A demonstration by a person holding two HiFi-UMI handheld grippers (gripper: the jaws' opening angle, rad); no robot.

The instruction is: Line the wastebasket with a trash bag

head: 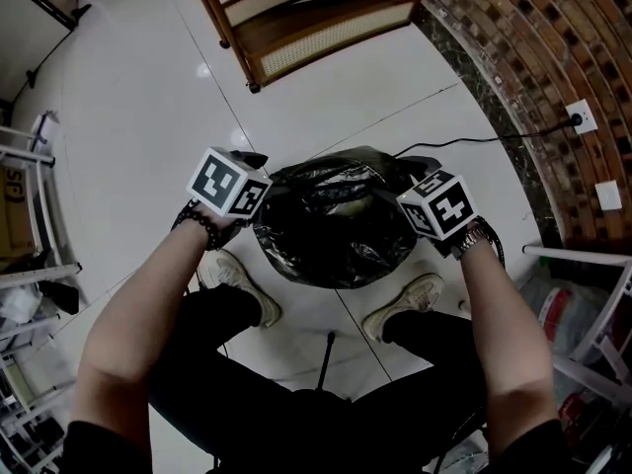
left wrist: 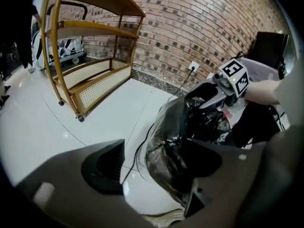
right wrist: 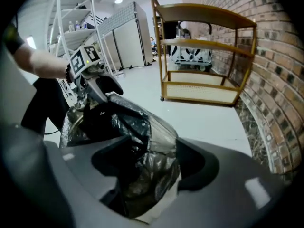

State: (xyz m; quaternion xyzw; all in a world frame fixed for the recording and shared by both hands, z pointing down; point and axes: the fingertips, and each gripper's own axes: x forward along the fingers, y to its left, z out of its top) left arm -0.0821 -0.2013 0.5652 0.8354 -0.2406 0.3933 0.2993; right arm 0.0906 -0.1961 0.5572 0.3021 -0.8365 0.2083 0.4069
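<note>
Wastebasket (right wrist: 159, 212) stands on the white floor (head: 148, 117) just in front of the person's shoes (head: 242, 286), between the two grippers. A black bag (head: 331, 235) is draped over its mouth and down its sides, so only a pale strip of its wall shows under the film.

Left gripper (left wrist: 152, 167) sits at the basket's left edge with its jaws spread wide. The bagged rim lies between them, close to one pad, with bare floor showing beside the other, so it grips nothing. Right gripper (right wrist: 152, 165) straddles the opposite edge, jaws likewise wide apart. Crumpled film and rim fill most of that gap, but it does not look clamped.

The step in hand appears to be seating the bag's hem round the rim. To do it well, each gripper should pinch film only, low on the outside, and draw it down on both sides together so the basket neither tips nor slides. The film looks thin and wrinkled, so short, gentle pulls suit it better than one hard tug, with some slack left inside.

Beyond the basket a dark cable (head: 474, 141) runs across the floor to a socket (head: 583, 117) on the brick wall (head: 523, 67). A wooden shelf cart (head: 306, 18) stands farther off.
</note>
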